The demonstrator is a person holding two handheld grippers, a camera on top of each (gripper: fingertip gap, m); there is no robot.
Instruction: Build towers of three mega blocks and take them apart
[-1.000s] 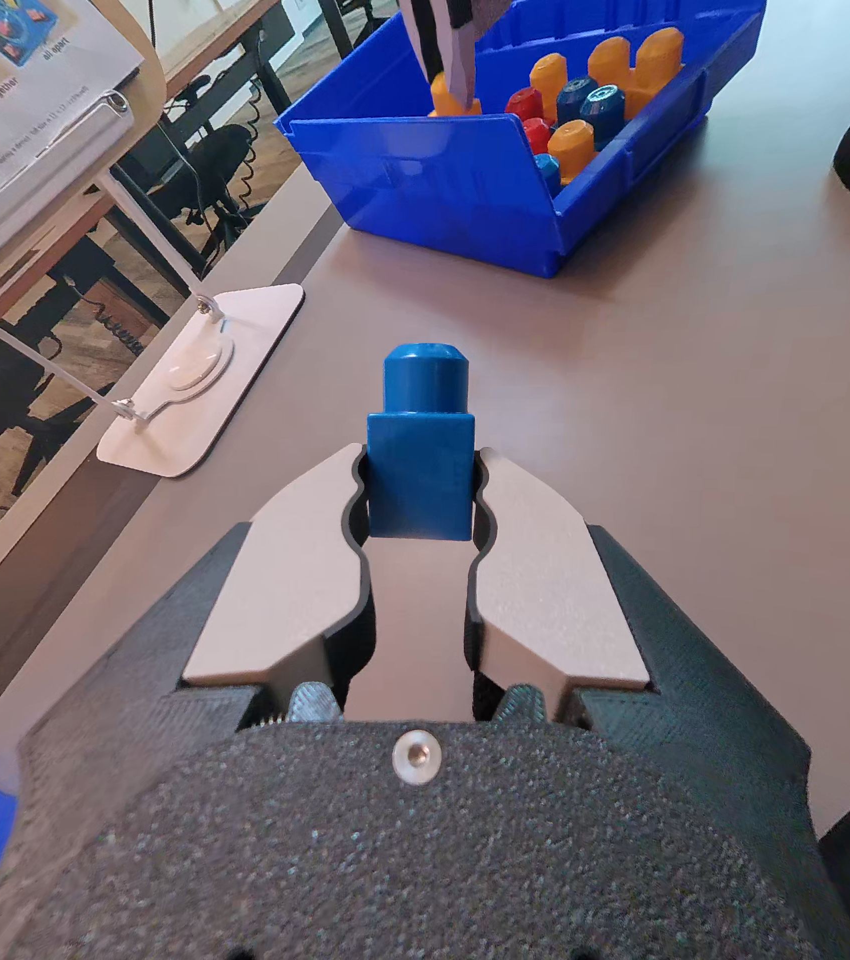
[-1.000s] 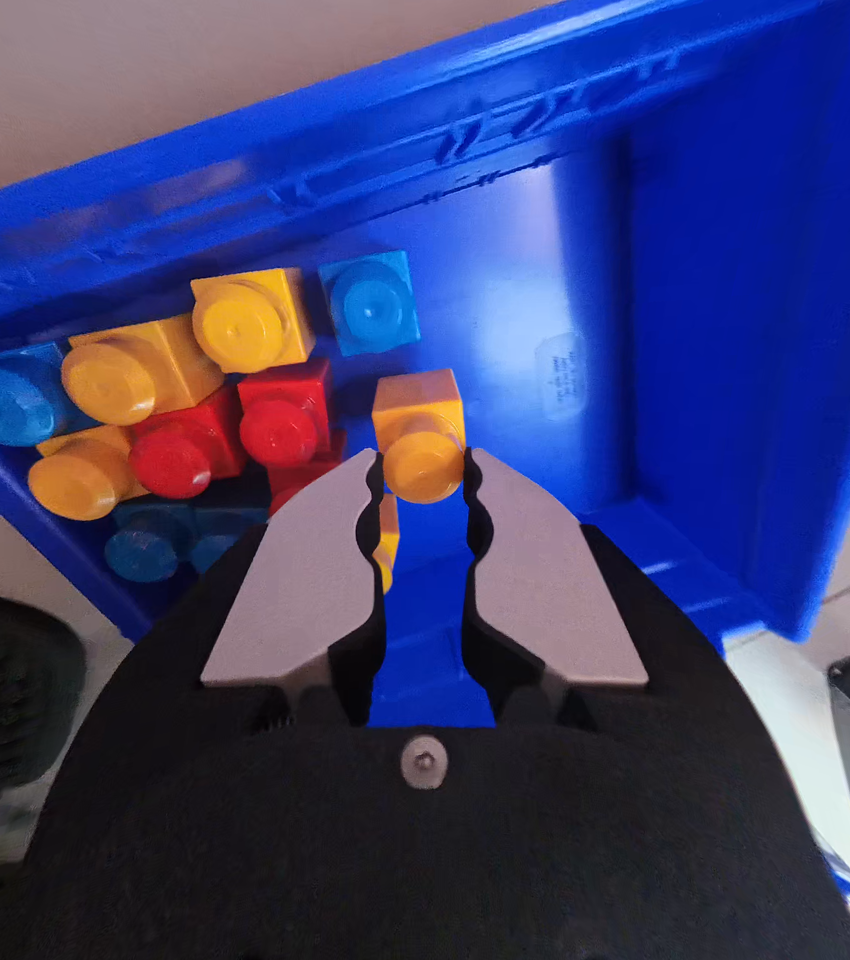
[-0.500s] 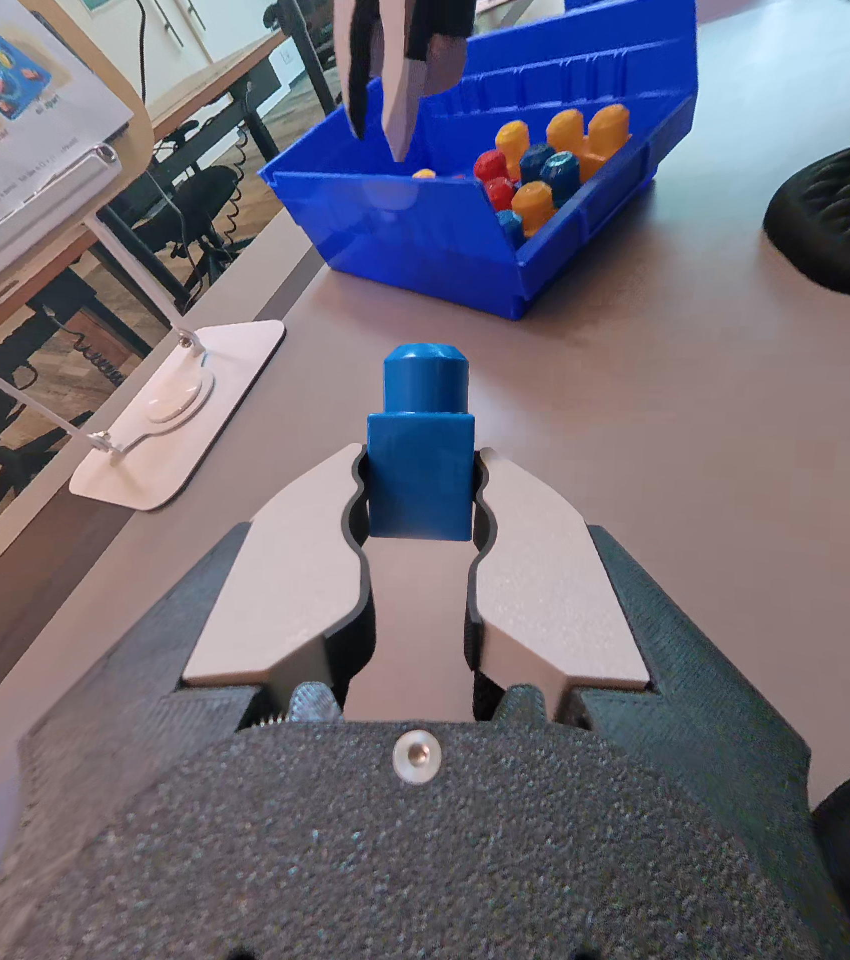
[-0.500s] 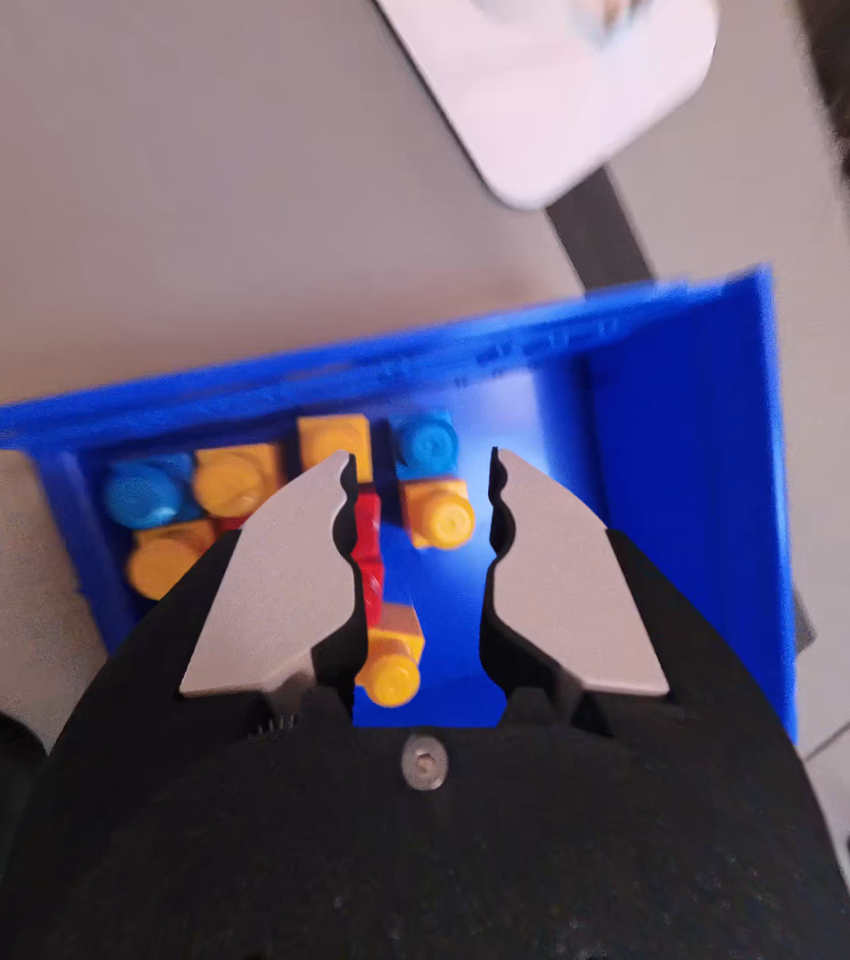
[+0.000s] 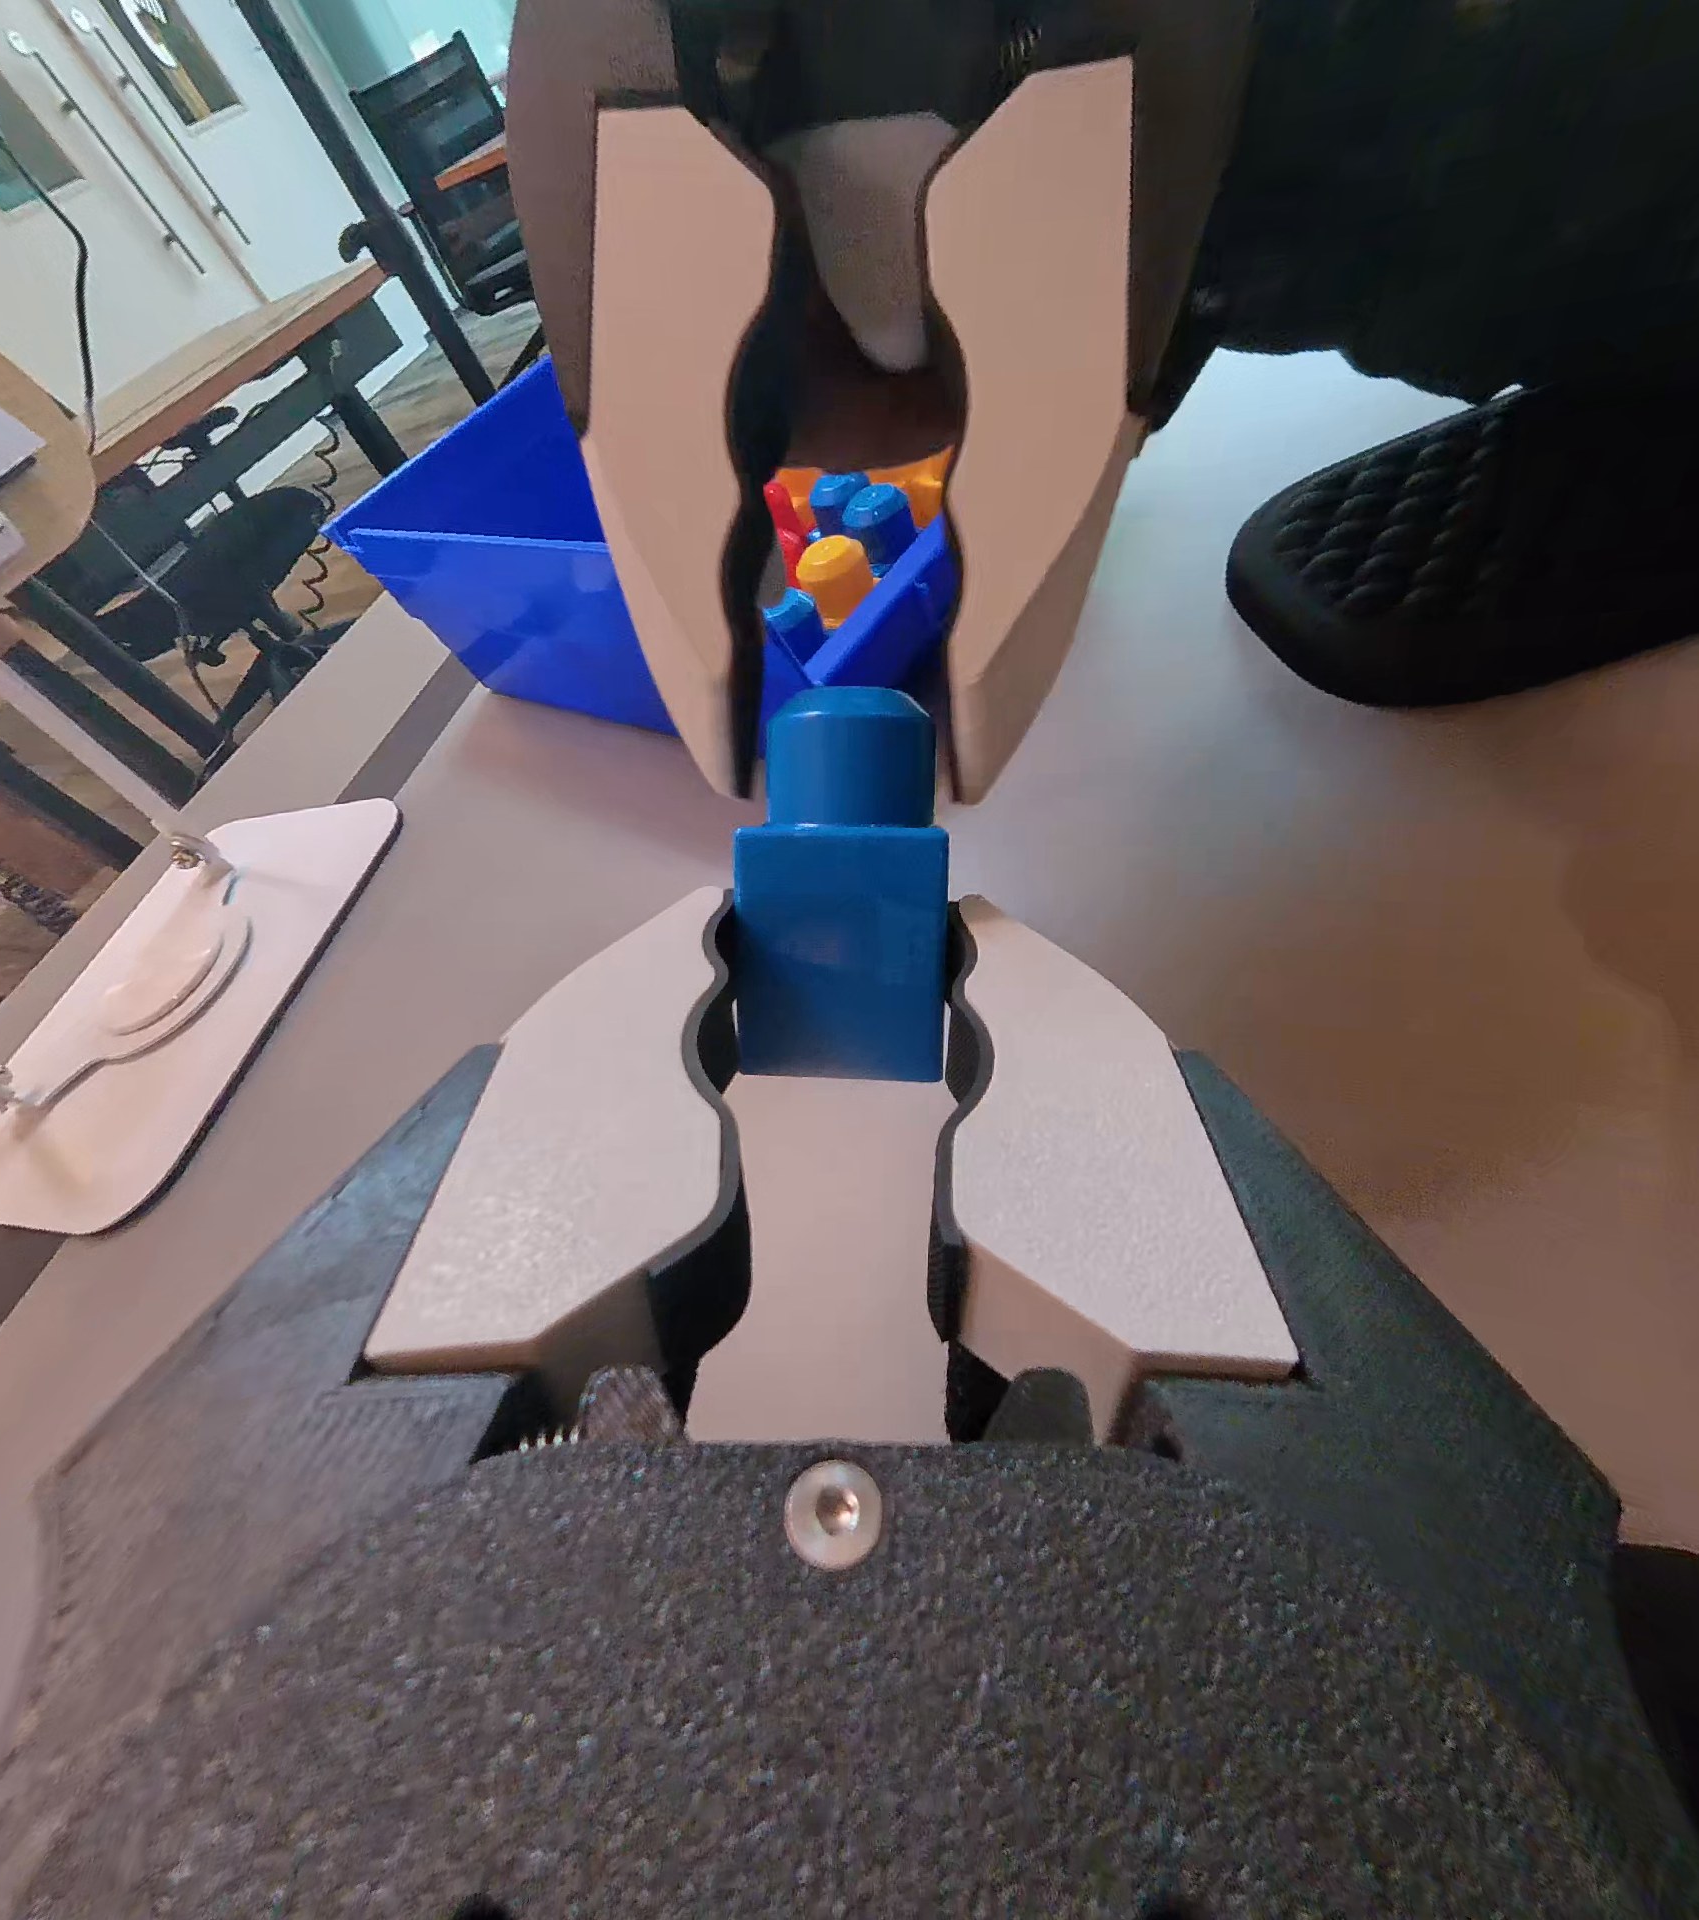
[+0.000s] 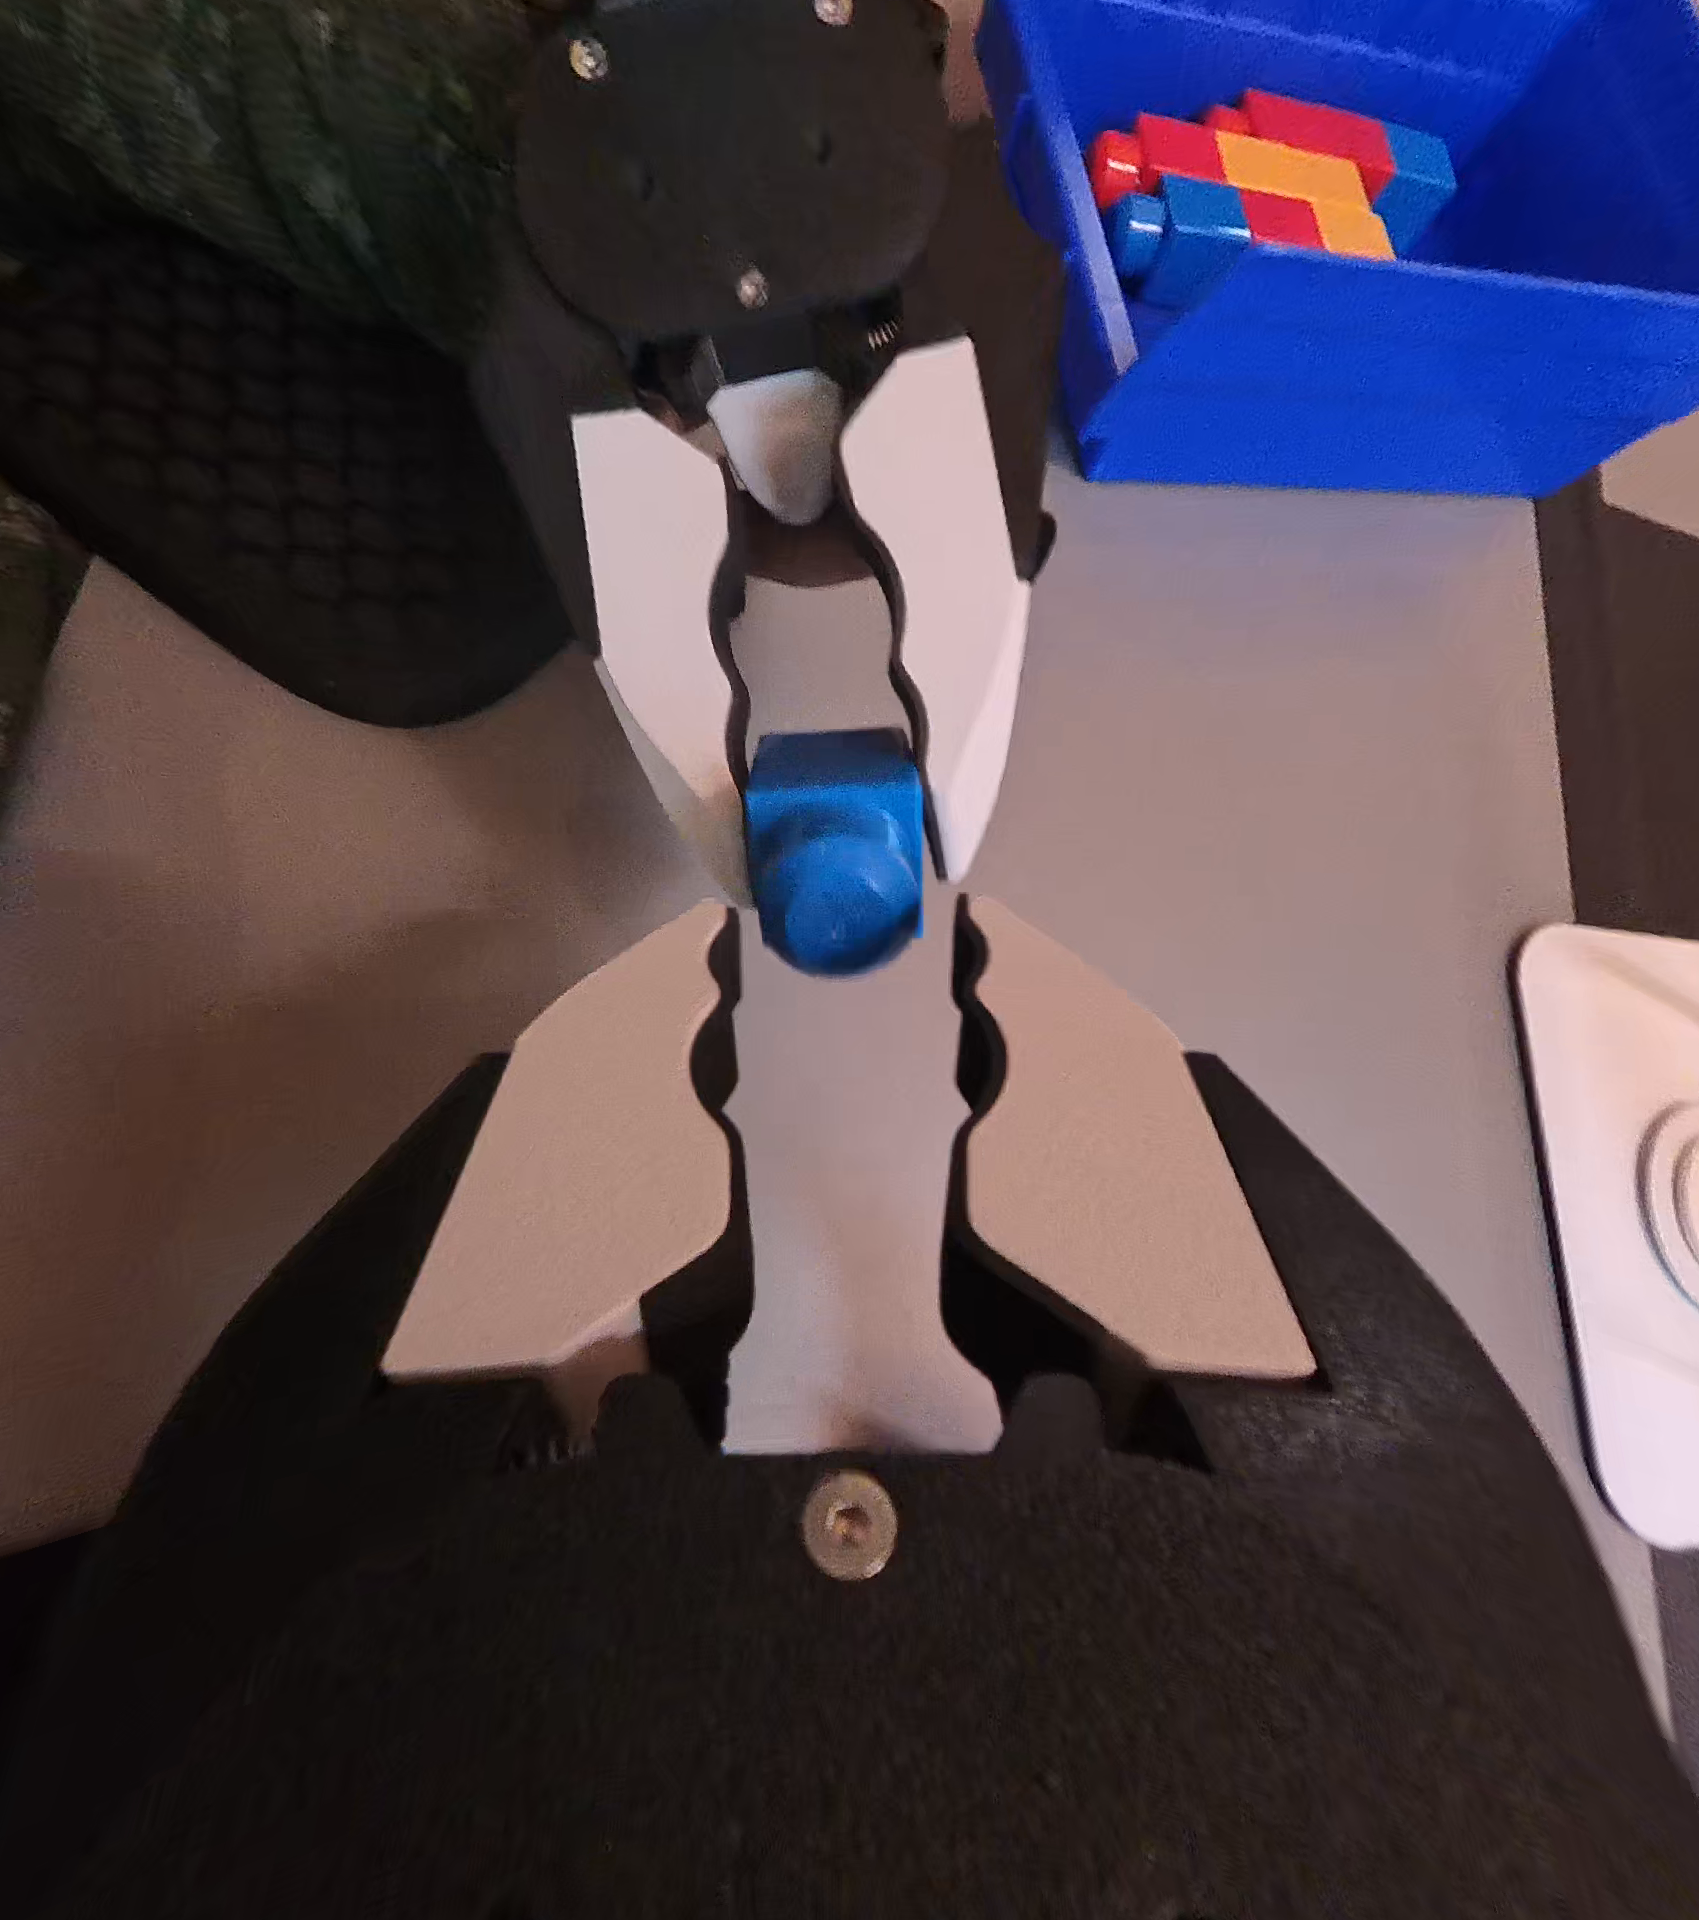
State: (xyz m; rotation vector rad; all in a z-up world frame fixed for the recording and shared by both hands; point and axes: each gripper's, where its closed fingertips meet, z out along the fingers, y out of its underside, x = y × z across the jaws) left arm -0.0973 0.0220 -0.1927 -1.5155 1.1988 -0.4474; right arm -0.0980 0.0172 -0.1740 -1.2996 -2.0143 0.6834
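The left gripper [image 5: 840, 914] is clamped on the square body of a blue block [image 5: 840, 935] at the centre of the left wrist view, the block's round stud pointing up and away from the camera. The right gripper [image 6: 850, 909] comes in from the top of that same view, its fingers spread to either side of the stud; whether they touch it cannot be told. In the right wrist view its jaws stand apart, with the blue block just beyond the tips, held between the other gripper's pale fingers [image 6: 970, 623].

Past the block, in the upper middle of the left wrist view, a blue bin [image 5: 512, 592] sits on the grey table [image 5: 1396, 987] and holds red, orange and blue blocks [image 6: 1281, 187]. A white stand base [image 5: 149, 1018] lies at left, a black textured pad [image 5: 1499, 561] at upper right. No writing can be read on the block or bin.
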